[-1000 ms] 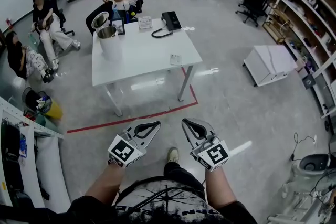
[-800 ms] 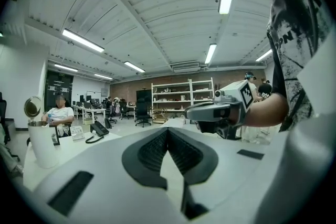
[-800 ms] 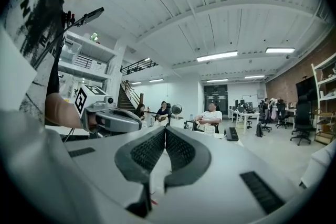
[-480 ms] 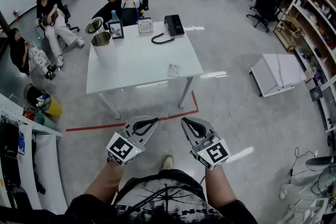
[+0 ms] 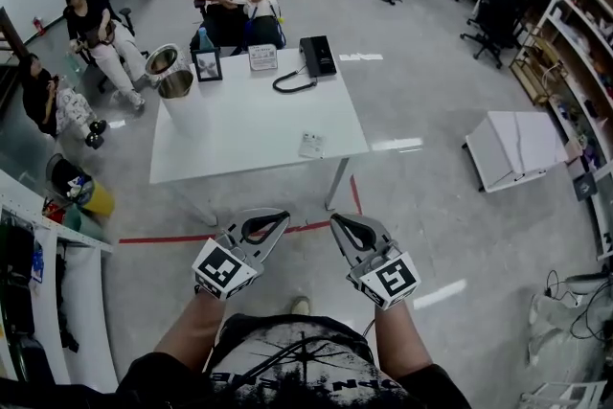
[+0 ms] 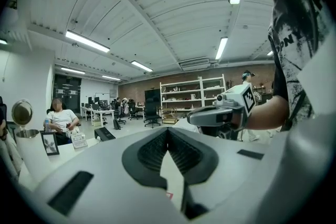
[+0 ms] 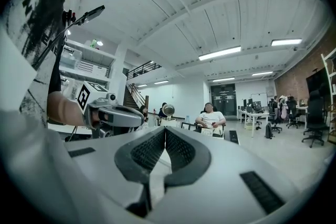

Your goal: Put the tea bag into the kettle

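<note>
The left tongs [image 5: 278, 225] are pinched together with nothing in them. The right tongs [image 5: 343, 230] are likewise closed tip to tip and empty. Both point ahead side by side, just short of the near edge of the white rectangular table [image 5: 249, 124].

Near the table's right front corner lies a small flat white square packet [image 5: 309, 145], which I take for the tea bag. The round steel kettle [image 5: 180, 91], its lid tipped open, stands at the table's far left corner, well apart from the packet. A black desk telephone [image 5: 316, 56] sits at the table's far edge.

Compared with 1 second ago, the table sits lower and nearer in the head view. The red tape line on the floor [image 5: 153, 238], then ahead of the tongs, is now level with them. So the person has walked up to the table. This looks like approach only: nothing is grasped yet, and the packet is probably coming within reach.
</note>
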Motion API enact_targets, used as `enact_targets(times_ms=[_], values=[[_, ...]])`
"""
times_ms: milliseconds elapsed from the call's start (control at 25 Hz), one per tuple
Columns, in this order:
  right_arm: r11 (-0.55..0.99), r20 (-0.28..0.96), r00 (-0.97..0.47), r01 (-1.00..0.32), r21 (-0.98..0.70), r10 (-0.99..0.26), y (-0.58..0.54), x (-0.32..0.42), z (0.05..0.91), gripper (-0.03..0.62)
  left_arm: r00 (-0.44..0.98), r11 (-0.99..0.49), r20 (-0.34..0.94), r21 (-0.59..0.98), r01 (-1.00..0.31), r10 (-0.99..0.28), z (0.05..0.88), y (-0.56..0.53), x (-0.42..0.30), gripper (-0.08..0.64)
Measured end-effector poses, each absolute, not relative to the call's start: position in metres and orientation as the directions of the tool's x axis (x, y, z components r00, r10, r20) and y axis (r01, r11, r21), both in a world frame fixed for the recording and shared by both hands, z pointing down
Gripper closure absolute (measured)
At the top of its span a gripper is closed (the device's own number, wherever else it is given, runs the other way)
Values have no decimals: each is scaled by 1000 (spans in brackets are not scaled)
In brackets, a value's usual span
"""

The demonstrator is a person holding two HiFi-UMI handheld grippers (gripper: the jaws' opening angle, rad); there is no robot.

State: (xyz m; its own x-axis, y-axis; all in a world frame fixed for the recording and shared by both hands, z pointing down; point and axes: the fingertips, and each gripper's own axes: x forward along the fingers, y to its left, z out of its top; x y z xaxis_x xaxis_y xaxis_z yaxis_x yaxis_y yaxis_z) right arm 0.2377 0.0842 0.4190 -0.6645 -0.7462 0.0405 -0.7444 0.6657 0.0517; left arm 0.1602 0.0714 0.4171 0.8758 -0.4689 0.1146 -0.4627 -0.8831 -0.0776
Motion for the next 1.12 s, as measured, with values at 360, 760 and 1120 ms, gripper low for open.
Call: enact_targets(times_ms=[360, 760, 1120], values=[[679, 22, -679, -733, 26, -734, 58, 255, 417, 581, 855, -867, 141, -81, -492, -499, 421, 52, 170, 552], [684, 37, -683, -729, 34, -730, 30, 252, 421, 581, 859, -870, 137, -78, -486, -493, 424, 24, 171, 552], [647, 56, -644, -761, 54, -763, -29, 250, 423, 581, 880, -889, 126, -76, -451, -457, 426, -40, 166, 552]])
